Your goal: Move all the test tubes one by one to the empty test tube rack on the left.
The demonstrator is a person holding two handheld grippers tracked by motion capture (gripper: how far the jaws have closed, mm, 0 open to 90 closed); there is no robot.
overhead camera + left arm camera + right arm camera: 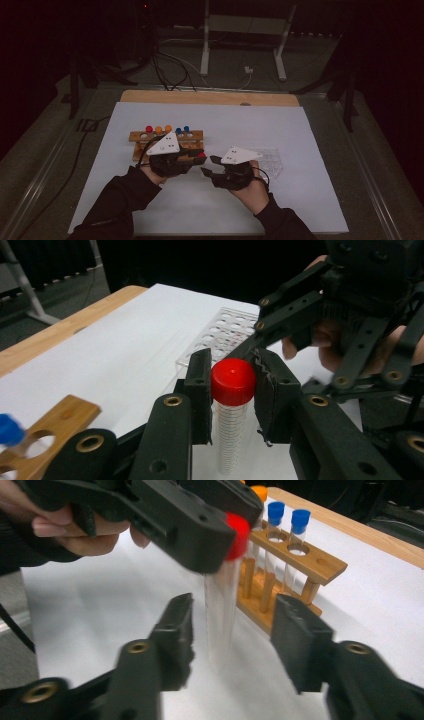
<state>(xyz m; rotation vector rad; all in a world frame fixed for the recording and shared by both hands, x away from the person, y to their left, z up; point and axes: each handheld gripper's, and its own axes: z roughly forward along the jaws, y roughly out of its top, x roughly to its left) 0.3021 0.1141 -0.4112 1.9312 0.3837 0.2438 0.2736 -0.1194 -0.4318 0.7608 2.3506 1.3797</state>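
A clear tube with a red cap stands upright above the white mat, and my left gripper is shut on it at the cap. In the high view the left gripper holds the red cap just right of the wooden rack. My right gripper is open, its jaws standing either side of the tube's lower body without touching it. The right gripper faces the left one from the right.
The wooden rack holds several tubes with red, orange and blue caps. A clear plastic rack lies on the white mat behind the right hand. Past the mat runs the table's wooden far edge.
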